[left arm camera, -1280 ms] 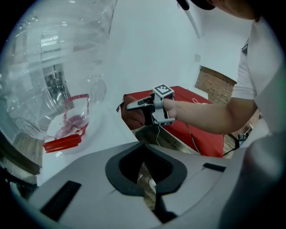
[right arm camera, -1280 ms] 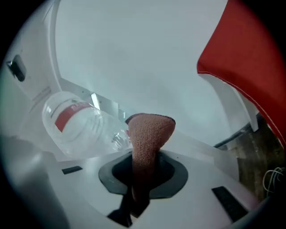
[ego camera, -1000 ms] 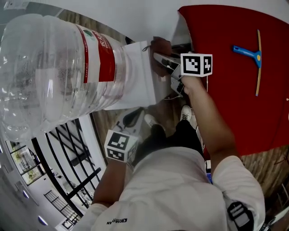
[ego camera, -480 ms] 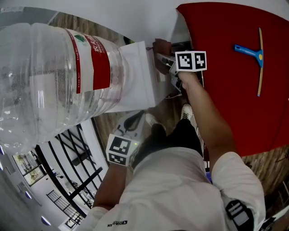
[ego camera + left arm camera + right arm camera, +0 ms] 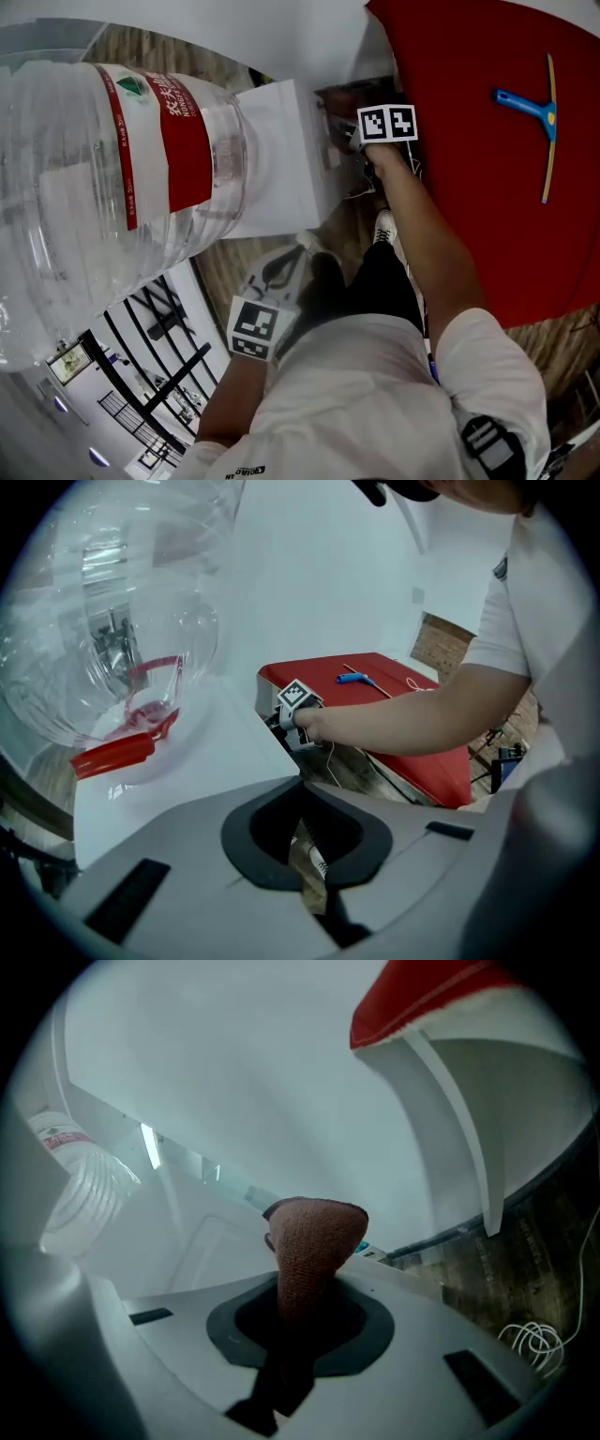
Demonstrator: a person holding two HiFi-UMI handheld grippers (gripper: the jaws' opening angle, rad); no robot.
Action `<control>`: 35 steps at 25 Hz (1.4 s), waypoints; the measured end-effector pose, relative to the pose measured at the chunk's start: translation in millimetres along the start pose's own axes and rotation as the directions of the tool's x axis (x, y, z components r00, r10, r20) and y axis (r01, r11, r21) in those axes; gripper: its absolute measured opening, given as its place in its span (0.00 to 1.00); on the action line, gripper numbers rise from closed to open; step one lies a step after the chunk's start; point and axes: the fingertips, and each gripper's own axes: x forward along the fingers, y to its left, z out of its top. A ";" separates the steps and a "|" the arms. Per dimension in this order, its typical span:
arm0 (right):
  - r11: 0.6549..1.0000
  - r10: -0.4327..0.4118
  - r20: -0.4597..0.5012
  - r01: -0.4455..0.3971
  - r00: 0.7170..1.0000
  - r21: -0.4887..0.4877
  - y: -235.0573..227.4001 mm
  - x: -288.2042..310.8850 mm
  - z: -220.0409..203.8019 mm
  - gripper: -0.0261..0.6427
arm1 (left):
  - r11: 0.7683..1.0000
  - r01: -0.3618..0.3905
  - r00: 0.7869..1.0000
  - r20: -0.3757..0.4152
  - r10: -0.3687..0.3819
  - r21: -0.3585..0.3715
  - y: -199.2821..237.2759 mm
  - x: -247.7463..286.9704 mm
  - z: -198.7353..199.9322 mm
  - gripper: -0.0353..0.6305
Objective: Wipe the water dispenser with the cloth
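The right gripper (image 5: 305,1321) has crept a little further in along the front of the dispenser (image 5: 277,159) over the last second, its jaws clamped tight on the brown cloth (image 5: 314,1237), whose bunched end stands up against the white panel below the bottle (image 5: 112,187). That looks like a short wiping stroke, so the job seems under way but with most of the casing yet to be covered. The left gripper (image 5: 314,855) has hardly stirred. It hangs low by the person's hip, jaws closed on nothing, with only floor showing through them.
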 end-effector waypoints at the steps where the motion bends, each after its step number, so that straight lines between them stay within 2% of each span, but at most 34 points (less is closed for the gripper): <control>1: 1.000 -0.013 -0.006 0.013 1.000 0.003 -9.8 4.7 -4.4 0.12 | 1.000 0.002 1.000 -0.004 -0.002 0.001 -1.1 1.3 -2.9 0.04; 9: 0.994 -0.075 -0.033 0.078 0.997 0.081 -76.9 37.9 -38.5 0.12 | 0.999 0.003 0.999 -0.052 -0.004 -0.033 -1.1 14.2 -32.0 0.04; 15: 0.984 -0.131 0.017 0.128 0.991 0.124 -114.3 51.3 -42.3 0.12 | 0.997 -0.020 0.998 -0.064 0.015 -0.073 7.0 22.0 -48.9 0.04; 21: 0.979 -0.179 -0.011 0.179 0.984 0.102 -144.5 72.0 -51.9 0.12 | 0.995 -0.028 0.997 -0.073 0.021 -0.091 15.1 25.7 -61.5 0.04; 27: 0.966 -0.220 -0.064 0.227 0.973 0.124 -179.8 88.3 -76.9 0.12 | 0.992 -0.053 0.995 -0.088 0.044 -0.113 21.5 24.9 -73.9 0.04; 35: 0.955 -0.260 -0.079 0.268 0.963 0.128 -214.5 102.2 -87.1 0.12 | 0.990 -0.072 0.993 -0.099 0.060 -0.118 27.7 30.3 -87.3 0.04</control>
